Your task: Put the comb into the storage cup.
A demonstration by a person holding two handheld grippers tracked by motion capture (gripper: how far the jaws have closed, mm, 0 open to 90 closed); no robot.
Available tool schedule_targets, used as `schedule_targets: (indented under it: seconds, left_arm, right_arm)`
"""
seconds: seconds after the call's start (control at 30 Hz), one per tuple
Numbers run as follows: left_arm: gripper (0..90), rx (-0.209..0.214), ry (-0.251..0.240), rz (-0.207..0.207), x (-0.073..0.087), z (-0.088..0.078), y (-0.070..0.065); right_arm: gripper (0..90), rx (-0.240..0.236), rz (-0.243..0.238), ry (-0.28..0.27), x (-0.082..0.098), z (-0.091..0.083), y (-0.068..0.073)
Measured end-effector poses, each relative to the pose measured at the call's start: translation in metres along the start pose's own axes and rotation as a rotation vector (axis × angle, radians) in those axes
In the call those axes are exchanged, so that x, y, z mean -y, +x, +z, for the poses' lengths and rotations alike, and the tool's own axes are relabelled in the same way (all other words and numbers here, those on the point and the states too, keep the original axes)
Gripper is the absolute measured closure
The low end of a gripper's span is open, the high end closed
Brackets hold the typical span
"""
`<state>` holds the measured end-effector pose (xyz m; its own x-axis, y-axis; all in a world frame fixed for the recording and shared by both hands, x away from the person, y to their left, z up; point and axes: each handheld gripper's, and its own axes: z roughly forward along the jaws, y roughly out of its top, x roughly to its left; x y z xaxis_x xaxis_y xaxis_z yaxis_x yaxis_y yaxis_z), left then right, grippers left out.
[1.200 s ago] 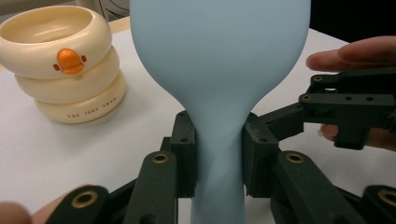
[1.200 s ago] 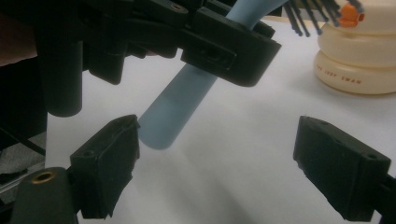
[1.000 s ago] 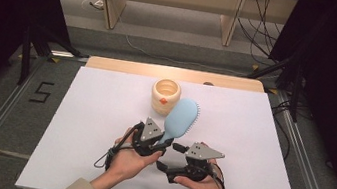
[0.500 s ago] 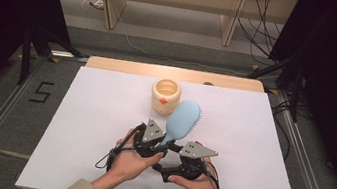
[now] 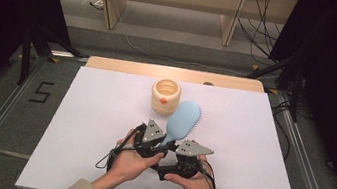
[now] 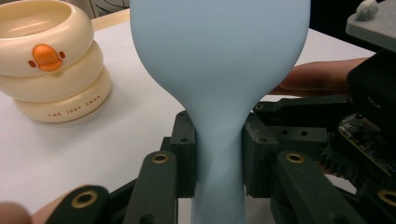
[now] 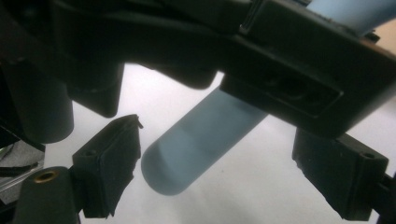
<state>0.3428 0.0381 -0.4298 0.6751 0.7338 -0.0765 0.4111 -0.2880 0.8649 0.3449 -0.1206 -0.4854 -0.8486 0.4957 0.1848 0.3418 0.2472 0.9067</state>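
While left tongs [image 6: 218, 158] clamp hairbrush [image 6: 219, 70], right tongs [image 7: 233, 172] agape

My left gripper [image 6: 219, 154] clamps the neck of the pale blue brush [image 5: 183, 121], its oval head lifted off the table and tilted toward the cup [image 5: 165, 94], its rounded handle end [image 7: 187, 158] jutting between my right jaws.

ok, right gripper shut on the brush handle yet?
Open. Its fingers stand apart either side of the brush handle, gaps showing on both sides.
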Motion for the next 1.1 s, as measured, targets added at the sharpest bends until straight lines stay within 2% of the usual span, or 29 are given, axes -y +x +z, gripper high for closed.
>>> schedule_targets:
  seconds: [0.6, 1.1]
  left_arm:
    - [69.6, -0.004, -0.008, -0.007, -0.0009, -0.001, 0.0014]
    - [69.5, -0.014, -0.018, -0.014, -0.0019, -0.0027, 0.0037]
  right_arm:
    - [22.0, 0.0, -0.002, -0.001, -0.0008, 0.0055, 0.0026]
    - [31.7, -0.01, -0.006, 0.009, -0.0002, 0.0078, 0.0049]
